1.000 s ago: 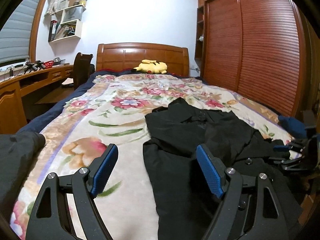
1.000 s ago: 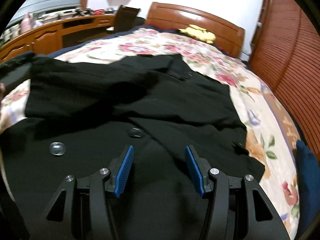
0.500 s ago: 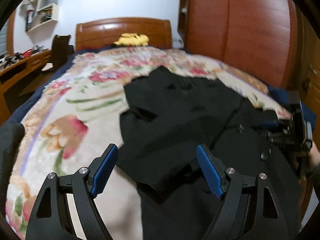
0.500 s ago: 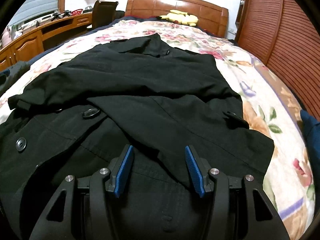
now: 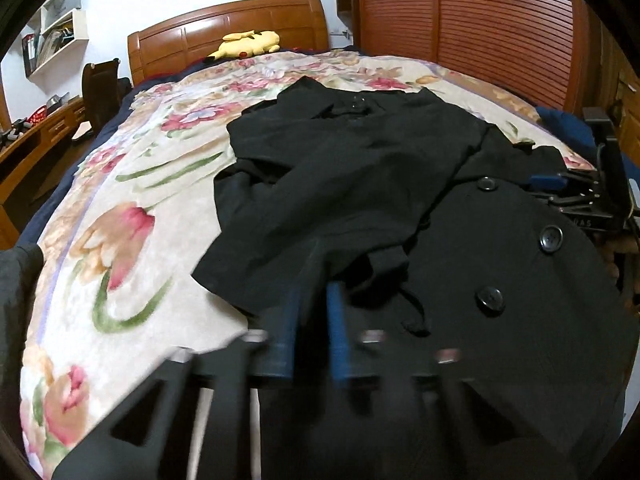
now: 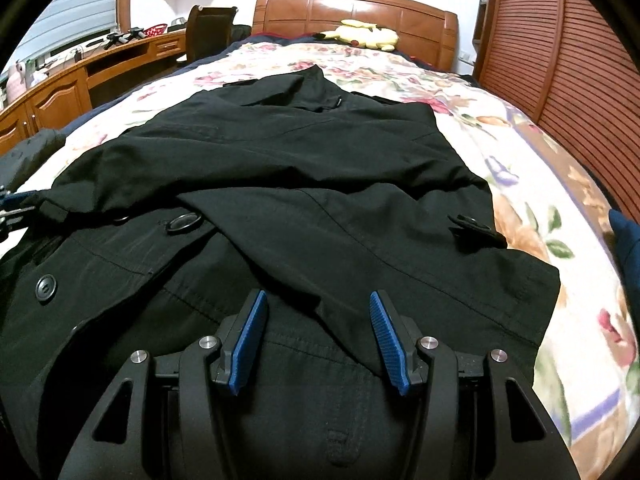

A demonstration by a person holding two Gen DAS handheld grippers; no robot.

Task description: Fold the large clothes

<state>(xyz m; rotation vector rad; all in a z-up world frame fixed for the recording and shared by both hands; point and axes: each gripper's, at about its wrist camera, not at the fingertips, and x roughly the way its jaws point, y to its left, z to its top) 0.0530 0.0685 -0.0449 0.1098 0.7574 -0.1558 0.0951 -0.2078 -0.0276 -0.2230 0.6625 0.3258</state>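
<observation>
floral bedspread point(image 6: 532, 184), black coat point(image 6: 304, 184)

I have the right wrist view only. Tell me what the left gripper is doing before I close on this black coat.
Observer: The left gripper has its blue pads nearly together on a fold of the black button-front coat. The picture is blurred there.
Operator: Say which part it holds.
Observer: The near edge of the folded-over sleeve, beside the floral blanket.
Operator: Report where my gripper sits from that side.
Observer: The right gripper shows at the coat's right-hand edge in that view, near the top button.
</observation>
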